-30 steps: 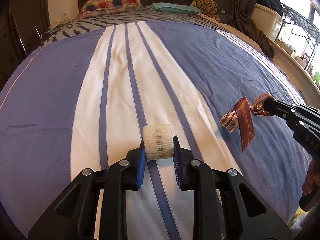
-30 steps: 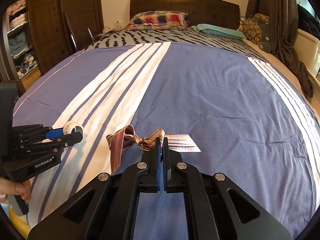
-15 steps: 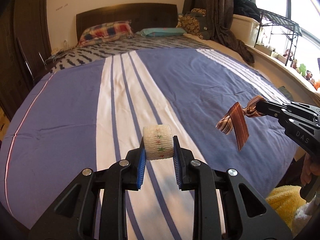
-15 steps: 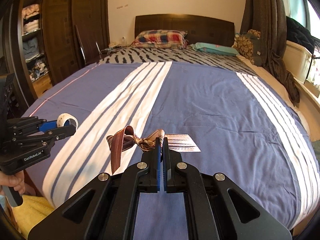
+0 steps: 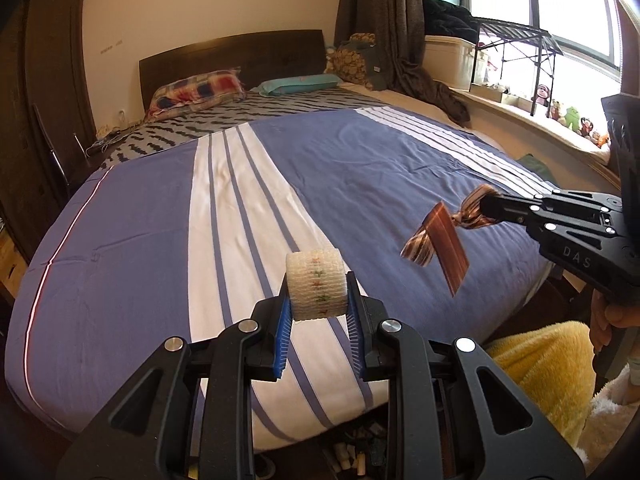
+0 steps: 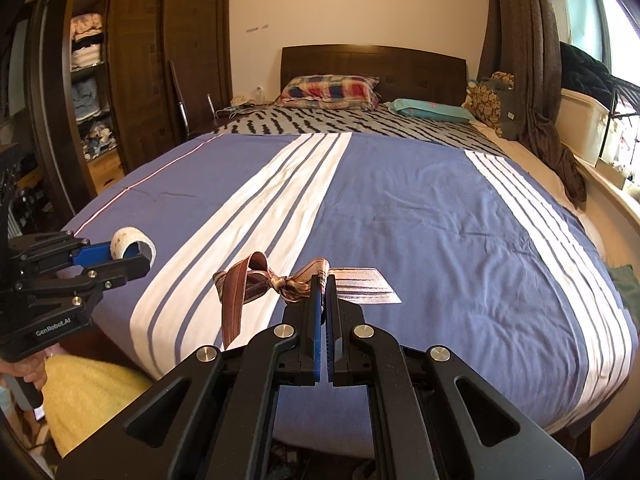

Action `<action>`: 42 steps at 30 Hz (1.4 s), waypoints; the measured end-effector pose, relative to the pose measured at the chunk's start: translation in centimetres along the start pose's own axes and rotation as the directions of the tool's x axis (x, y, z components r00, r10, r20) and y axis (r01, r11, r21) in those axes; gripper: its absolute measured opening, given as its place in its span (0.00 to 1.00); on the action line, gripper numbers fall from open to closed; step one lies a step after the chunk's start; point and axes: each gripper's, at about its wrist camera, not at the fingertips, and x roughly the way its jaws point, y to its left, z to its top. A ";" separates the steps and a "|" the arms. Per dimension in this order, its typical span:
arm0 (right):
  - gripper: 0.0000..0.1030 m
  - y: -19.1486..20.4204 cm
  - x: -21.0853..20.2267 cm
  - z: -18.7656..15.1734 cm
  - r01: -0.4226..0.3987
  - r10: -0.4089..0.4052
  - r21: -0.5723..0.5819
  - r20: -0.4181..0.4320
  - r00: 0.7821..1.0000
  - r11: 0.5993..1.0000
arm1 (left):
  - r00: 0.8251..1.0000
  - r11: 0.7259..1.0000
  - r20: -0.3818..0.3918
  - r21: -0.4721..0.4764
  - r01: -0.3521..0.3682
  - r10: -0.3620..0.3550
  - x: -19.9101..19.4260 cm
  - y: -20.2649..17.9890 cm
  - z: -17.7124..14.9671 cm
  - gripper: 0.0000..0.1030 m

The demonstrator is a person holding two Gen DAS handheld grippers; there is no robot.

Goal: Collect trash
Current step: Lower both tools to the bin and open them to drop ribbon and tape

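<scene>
both hand-held grippers backed past bed (image 5: 120, 240) foot edge | left (image 5: 318, 300) clamps gauze roll (image 5: 316, 284) | right (image 6: 323, 280) pinches ribbon bow (image 6: 260, 280)

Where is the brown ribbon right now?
The ribbon hangs pinched in the right gripper, above the bed's near edge; the left wrist view shows it at right.

White gauze roll (image 5: 317, 285) with small red and green stitch marks, brown striped ribbon (image 5: 438, 240) with a shiny sheen, blue bedspread (image 5: 360, 168) with white bands and thin blue stripes, red-blue plaid pillow (image 5: 196, 90), teal pillow (image 5: 298, 83), yellow fleece (image 5: 540, 360) lower right, black gripper pads edged blue.
</scene>
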 end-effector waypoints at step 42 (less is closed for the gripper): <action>0.03 5.6 12.9 -24.4 -0.087 0.173 0.168 -0.614 0.770 0.982 | 0.778 0.960 -0.575 -0.245 0.134 -0.255 14.0 -3.2 -25.5 0.22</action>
